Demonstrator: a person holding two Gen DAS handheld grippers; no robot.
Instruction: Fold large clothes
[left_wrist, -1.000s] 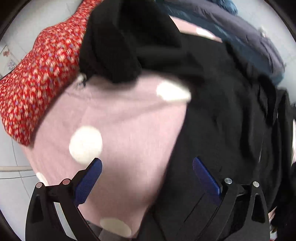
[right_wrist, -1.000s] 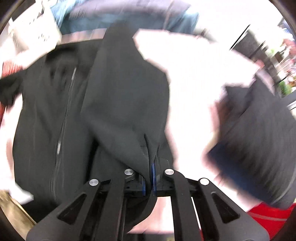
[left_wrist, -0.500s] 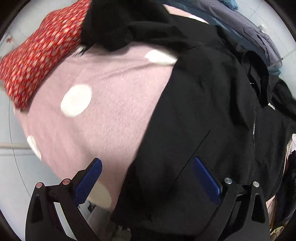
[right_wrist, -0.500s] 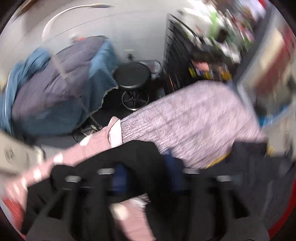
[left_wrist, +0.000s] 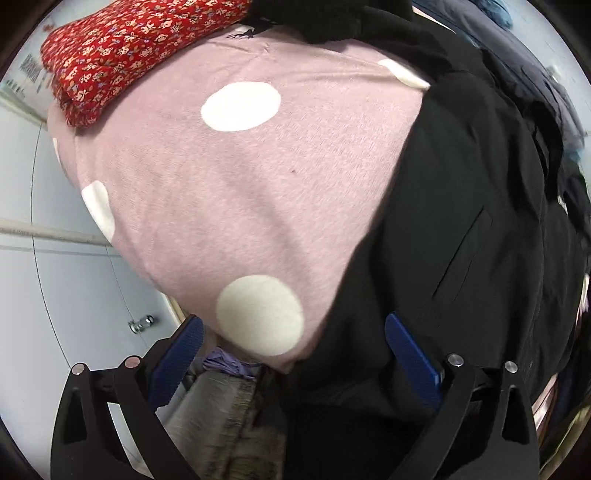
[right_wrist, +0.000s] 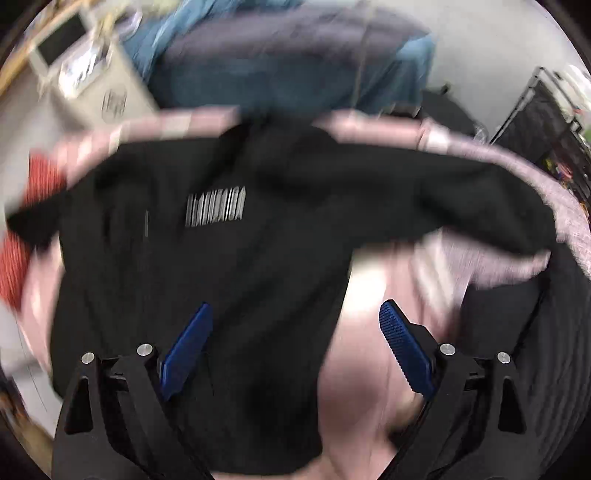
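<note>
Left gripper (left_wrist: 293, 345): fingers spread wide, nothing between them. They straddle the lower edge where the black jacket (left_wrist: 461, 240) overlaps the pink polka-dot blanket (left_wrist: 229, 192), near the bottom centre of the left view. Probably lining up on the jacket's hem for a pinch.

Right gripper (right_wrist: 295, 343): fingers likewise wide apart, empty. Right view is motion-blurred. Its left finger sits over the black jacket (right_wrist: 207, 266), the right one over pink cloth at lower right.

Jacket lies spread across the pink blanket, filling the middle of the right view; pale lettering shows left of centre, one sleeve runs out toward the right edge. Laid open like this, likely so sleeves and sides can be folded inward. No fold visible yet, so I judge the task at an early stage.

Beyond: red floral cloth (left_wrist: 136, 51) folded at upper left of the left view, resting on the blanket's far edge. Blue-grey bedding (right_wrist: 288, 62) heaped across the top of the right view. Other dark clothes crowd the right edge; snagging one is a risk.
</note>
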